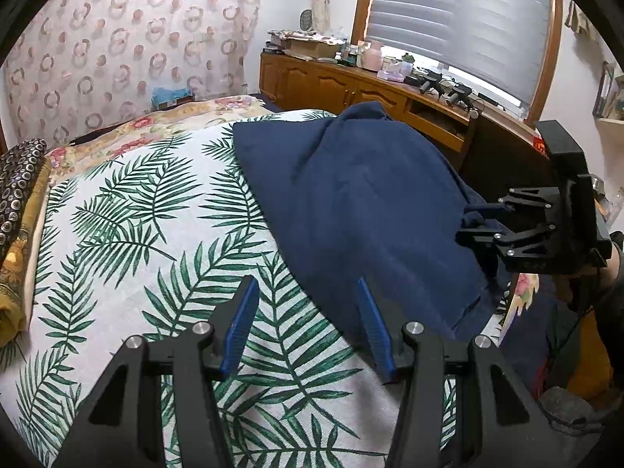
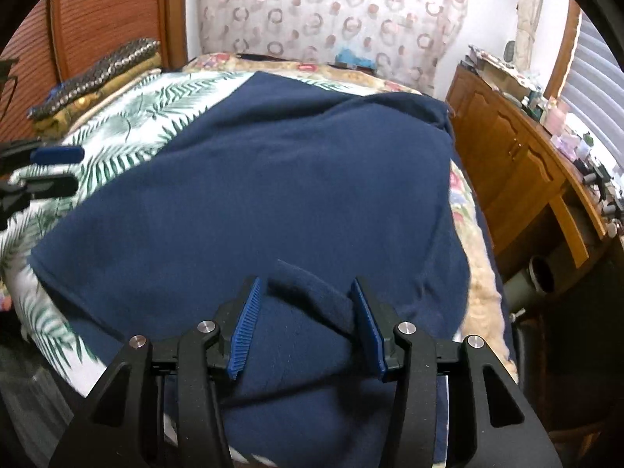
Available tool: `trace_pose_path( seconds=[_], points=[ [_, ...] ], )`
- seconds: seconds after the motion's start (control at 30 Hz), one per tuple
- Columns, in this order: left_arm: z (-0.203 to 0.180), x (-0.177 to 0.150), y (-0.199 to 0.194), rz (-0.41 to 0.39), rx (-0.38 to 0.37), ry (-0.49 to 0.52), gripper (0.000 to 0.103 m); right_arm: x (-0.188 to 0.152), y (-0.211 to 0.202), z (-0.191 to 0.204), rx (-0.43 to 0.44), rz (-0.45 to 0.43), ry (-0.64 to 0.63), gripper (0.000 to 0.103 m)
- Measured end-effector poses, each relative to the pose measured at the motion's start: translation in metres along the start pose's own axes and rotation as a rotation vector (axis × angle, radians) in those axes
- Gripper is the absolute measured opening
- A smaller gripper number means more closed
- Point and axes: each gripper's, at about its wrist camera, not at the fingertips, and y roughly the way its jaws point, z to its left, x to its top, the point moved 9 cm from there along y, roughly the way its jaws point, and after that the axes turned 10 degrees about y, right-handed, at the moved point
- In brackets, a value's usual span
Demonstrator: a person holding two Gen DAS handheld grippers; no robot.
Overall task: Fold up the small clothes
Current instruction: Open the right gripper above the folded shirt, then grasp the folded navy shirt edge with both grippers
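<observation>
Right gripper sat over the navy garment's near corner; left stood off beside it.

The navy garment (image 2: 273, 179) lay spread on the palm-leaf bedspread (image 1: 128, 214), its long axis running away toward the far bed edge. The right gripper (image 2: 308, 323) was the nearer one: jaws about half apart, a raised fold of cloth between them, pads not pressing it. The left gripper (image 1: 308, 323) hung half open and empty over bare bedspread, one finger just at the garment's left edge. The next pinch likely fell to the right.
</observation>
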Motion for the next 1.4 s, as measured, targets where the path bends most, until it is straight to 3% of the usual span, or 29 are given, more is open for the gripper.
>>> trace_pose_path(
  seconds=[0.2,0.3,0.67,0.73,0.83,1.07,1.4],
  points=[
    [-0.007,-0.001,0.003,0.009,-0.012,0.015,0.051,-0.013,-0.012,-0.003,0.034,0.02,-0.017,0.01],
    [-0.01,-0.002,0.004,0.012,-0.014,0.019,0.051,-0.016,-0.026,-0.008,0.026,0.011,-0.023,0.008],
    [-0.021,-0.002,0.009,0.031,-0.024,0.037,0.051,-0.031,-0.055,-0.051,-0.047,0.036,0.03,0.01],
    [-0.022,-0.001,0.009,0.032,-0.024,0.037,0.051,-0.03,-0.056,-0.057,-0.066,0.025,0.045,0.029],
    [-0.023,0.001,0.008,0.023,-0.024,0.03,0.051,-0.026,-0.056,-0.063,-0.06,0.003,0.096,0.032],
    [-0.034,0.004,0.009,0.023,-0.063,0.034,0.051,-0.028,-0.035,-0.061,-0.039,0.005,0.137,0.033],
    [-0.047,-0.022,0.024,0.127,-0.107,0.048,0.051,-0.039,-0.026,-0.072,-0.064,0.009,0.158,0.033]
  ],
)
